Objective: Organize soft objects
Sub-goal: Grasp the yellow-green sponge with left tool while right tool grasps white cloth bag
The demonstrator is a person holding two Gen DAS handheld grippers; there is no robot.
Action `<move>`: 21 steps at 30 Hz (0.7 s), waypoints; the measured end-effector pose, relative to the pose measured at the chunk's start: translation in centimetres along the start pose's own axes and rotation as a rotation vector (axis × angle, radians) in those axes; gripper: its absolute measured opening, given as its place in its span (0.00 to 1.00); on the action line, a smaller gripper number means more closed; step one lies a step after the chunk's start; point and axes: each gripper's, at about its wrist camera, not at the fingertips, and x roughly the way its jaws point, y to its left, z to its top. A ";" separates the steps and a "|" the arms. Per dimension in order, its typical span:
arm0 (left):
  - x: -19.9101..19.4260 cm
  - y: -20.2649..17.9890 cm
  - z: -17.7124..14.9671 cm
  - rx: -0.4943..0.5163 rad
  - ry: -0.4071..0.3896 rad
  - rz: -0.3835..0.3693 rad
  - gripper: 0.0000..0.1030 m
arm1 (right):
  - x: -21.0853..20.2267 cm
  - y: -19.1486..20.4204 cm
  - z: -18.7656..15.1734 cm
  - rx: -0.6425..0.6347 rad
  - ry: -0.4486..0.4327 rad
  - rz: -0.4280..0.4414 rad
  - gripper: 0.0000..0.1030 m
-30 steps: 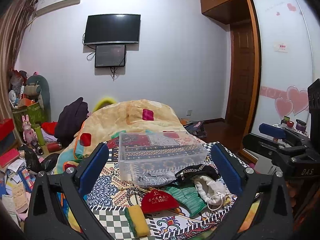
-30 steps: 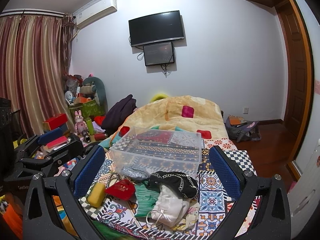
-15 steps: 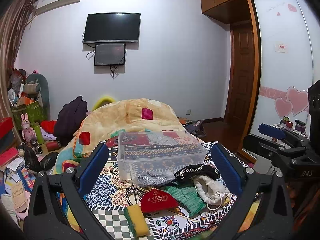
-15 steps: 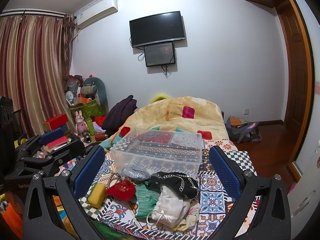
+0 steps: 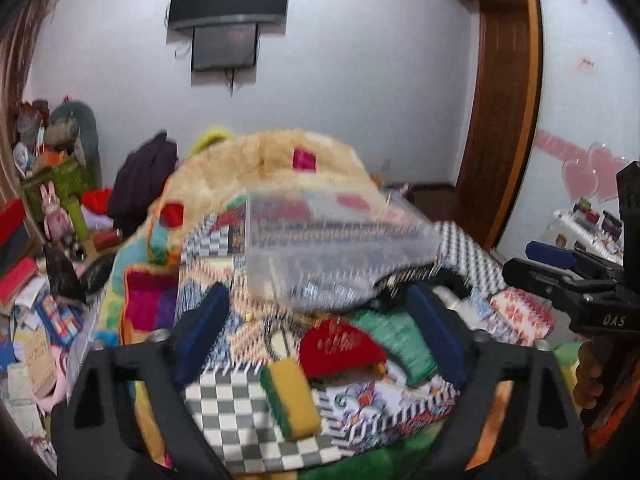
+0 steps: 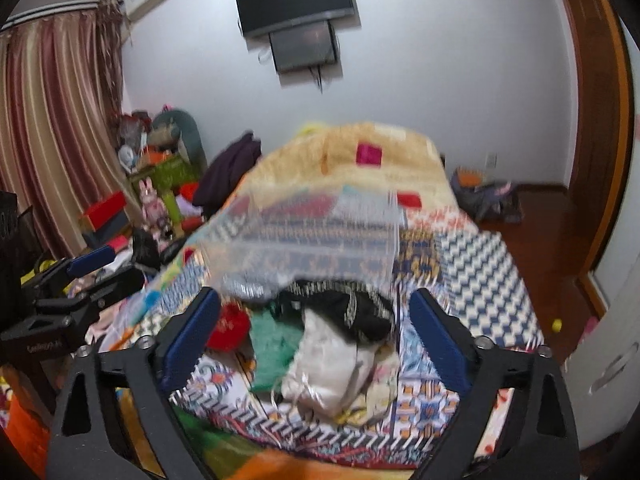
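Note:
A clear plastic bin point(image 5: 332, 248) stands on the patterned bedspread point(image 5: 256, 412); it also shows in the right wrist view point(image 6: 316, 244). In front of it lie a yellow-green sponge point(image 5: 290, 400), a red pouch point(image 5: 340, 348), a green cloth point(image 5: 404, 340), a black chain bag point(image 6: 352, 308) and a white drawstring bag point(image 6: 328, 368). My left gripper point(image 5: 320, 340) is open and empty above the red pouch and sponge. My right gripper point(image 6: 316, 340) is open and empty above the white bag and green cloth point(image 6: 276, 344). Both views are motion-blurred.
A beige quilt point(image 5: 276, 164) is heaped behind the bin. Cluttered boxes and toys point(image 5: 52, 208) fill the floor to the left. A wooden door point(image 5: 504, 100) and wardrobe stand to the right. The right gripper shows at the left view's right edge point(image 5: 560, 276).
Both grippers have moved forward and down toward the pile of soft items, which now looks larger and lies between the fingers. Both stay open. Nothing on the bed has moved.

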 end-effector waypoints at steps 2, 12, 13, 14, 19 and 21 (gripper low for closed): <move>0.7 0.4 -0.8 -0.002 0.039 0.016 0.80 | 0.8 -0.4 -0.7 0.013 0.048 0.007 0.78; 3.7 2.2 -4.6 -0.045 0.205 0.015 0.61 | 3.9 -1.0 -2.7 0.049 0.205 0.032 0.60; 4.0 2.2 -4.8 -0.049 0.218 0.013 0.57 | 4.2 -0.8 -2.8 0.042 0.218 0.029 0.60; 4.3 2.3 -5.1 -0.054 0.236 0.011 0.51 | 4.5 -0.7 -3.0 0.035 0.232 0.028 0.60; 5.1 2.5 -5.6 -0.067 0.272 -0.003 0.33 | 5.8 -0.4 -4.0 0.004 0.288 0.016 0.46; 5.0 2.6 -5.5 -0.070 0.262 -0.007 0.30 | 6.0 -0.4 -4.1 0.008 0.297 0.022 0.35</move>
